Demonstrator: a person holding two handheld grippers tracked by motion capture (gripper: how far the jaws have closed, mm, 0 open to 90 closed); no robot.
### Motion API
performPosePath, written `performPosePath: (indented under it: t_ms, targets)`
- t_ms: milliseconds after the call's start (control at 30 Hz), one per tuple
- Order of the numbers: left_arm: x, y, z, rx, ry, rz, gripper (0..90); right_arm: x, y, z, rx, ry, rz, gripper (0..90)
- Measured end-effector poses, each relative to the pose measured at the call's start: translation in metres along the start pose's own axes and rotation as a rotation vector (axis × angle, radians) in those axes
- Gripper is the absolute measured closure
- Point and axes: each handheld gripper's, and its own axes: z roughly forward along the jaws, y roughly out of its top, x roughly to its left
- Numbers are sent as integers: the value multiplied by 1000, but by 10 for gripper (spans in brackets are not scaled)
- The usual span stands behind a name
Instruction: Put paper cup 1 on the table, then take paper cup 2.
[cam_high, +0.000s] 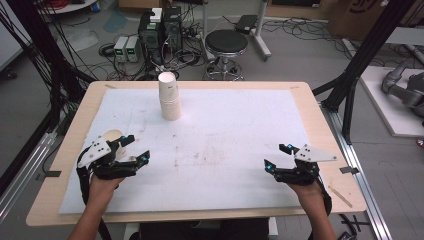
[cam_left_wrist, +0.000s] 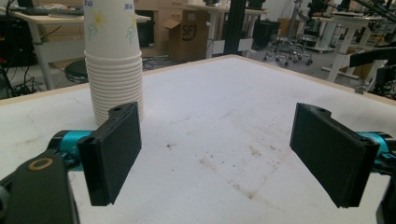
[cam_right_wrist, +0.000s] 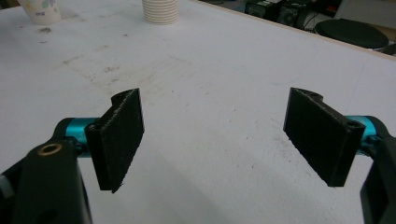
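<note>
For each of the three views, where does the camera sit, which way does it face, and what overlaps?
High view: above the person's side, facing forward and down on the table; both forearms, left tool and right tool show.
Left gripper view: on the left tool, facing the cup stack; its open jaws show.
Right gripper view: on the right tool, facing across the table toward the single cup; open jaws show.
Shared: all three show the cup stack.
</note>
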Motion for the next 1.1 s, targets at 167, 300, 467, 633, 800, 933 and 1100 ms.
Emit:
performPosePath:
  t_ms: [167, 300, 467, 633, 800, 933, 1100]
  targets:
    - [1, -2, 1, 5, -6, -4, 167, -1, -1, 1, 5, -2, 2, 208]
    - [1, -3, 3, 5, -10, -8, 166, -1, -1, 0, 0, -5, -2, 207]
    - [0, -4, 5, 22, -13, 3, 166, 0, -2, 0, 10, -1, -5, 208]
    - [-6, -5, 6, 36, -16, 13, 169, 0, -3, -3, 4, 2, -10, 208]
    - [-10, -5, 8, 41, -16, 21, 169, 0, -2, -2, 2, 13, -12, 208]
    - [-10, -6, 12, 50, -17, 19, 169, 1, -1, 0, 5, 18, -10, 208]
    - [-10, 3, 19, 40, -8, 16, 170, 1, -1, 0, 0, 25, -13, 208]
